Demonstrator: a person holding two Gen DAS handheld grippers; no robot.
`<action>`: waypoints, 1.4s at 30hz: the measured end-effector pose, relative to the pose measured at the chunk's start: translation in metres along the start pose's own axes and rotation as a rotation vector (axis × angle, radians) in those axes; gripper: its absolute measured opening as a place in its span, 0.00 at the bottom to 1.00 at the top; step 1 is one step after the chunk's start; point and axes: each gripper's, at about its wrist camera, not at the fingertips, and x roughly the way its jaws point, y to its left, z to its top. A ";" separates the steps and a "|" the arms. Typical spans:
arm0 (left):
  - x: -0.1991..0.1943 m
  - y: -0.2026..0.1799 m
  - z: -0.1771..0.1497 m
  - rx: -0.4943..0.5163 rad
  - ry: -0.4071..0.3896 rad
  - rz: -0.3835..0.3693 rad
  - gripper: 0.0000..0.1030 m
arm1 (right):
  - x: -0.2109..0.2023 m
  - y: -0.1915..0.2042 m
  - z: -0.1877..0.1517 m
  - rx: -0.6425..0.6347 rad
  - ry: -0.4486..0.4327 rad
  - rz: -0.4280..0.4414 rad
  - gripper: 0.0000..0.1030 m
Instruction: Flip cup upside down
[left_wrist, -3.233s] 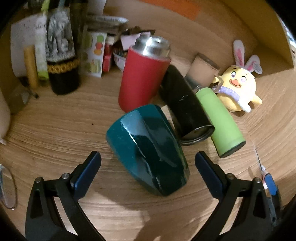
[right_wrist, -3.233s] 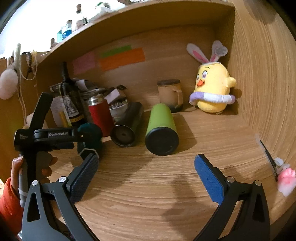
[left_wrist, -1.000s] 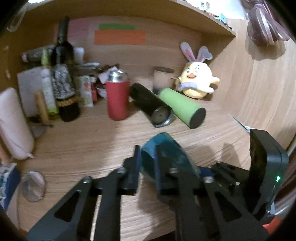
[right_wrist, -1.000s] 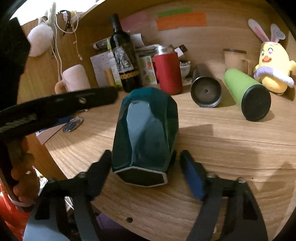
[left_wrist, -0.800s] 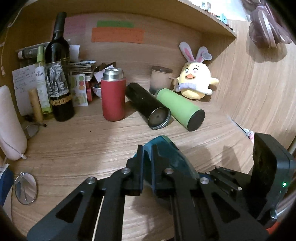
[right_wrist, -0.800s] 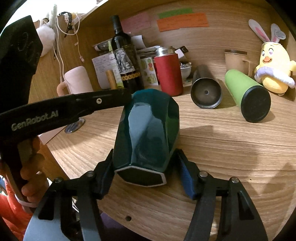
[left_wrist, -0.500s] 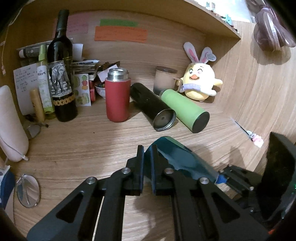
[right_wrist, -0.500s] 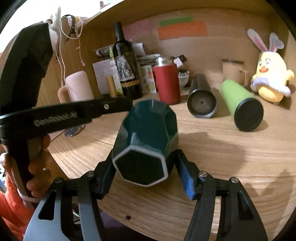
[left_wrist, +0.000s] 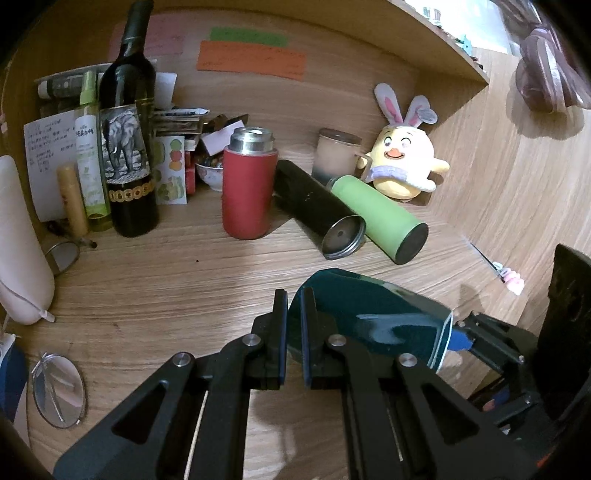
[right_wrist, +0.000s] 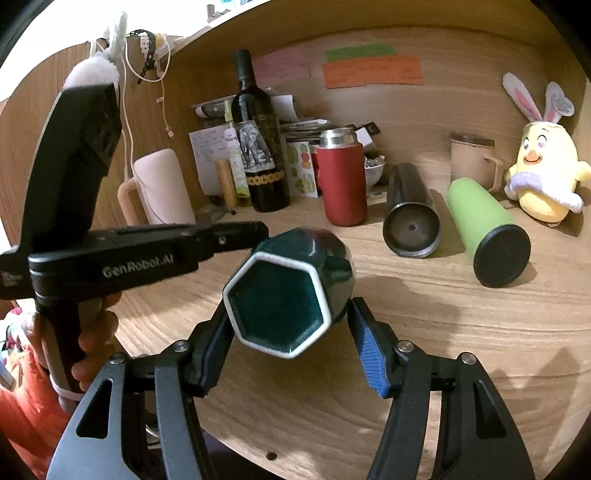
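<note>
The dark teal faceted cup (right_wrist: 288, 288) hangs above the wooden desk, lying on its side, with its white-edged hexagonal base facing the right wrist camera. My right gripper (right_wrist: 288, 332) is shut on the cup's body near that base. My left gripper (left_wrist: 293, 325) is shut on the cup's rim (left_wrist: 295, 314) at the far end; the cup body (left_wrist: 388, 325) stretches rightward toward the right gripper's blue pads (left_wrist: 460, 339). The left gripper's body (right_wrist: 147, 254) shows at the left of the right wrist view.
Behind on the desk stand a red flask (left_wrist: 249, 184), a wine bottle (left_wrist: 127, 147), a black tumbler (left_wrist: 317, 210) and green tumbler (left_wrist: 376, 218) lying down, a beige mug (left_wrist: 336, 155) and a chick plush (left_wrist: 402, 162). A pink mug (right_wrist: 162, 188) and small mirror (left_wrist: 59, 387) lie left.
The cup was lifted off the desk and the right gripper closed on it. It has tilted since, its base swinging to face the right wrist camera.
</note>
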 end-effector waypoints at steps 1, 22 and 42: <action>0.000 0.002 0.000 -0.004 0.000 -0.004 0.05 | 0.001 0.001 0.001 -0.004 -0.001 -0.001 0.56; 0.007 0.017 0.003 -0.046 -0.009 0.006 0.03 | 0.031 0.001 0.018 0.007 -0.041 0.010 0.51; -0.076 -0.032 0.000 0.052 -0.169 0.103 0.48 | -0.059 -0.011 0.032 0.013 -0.178 -0.086 0.75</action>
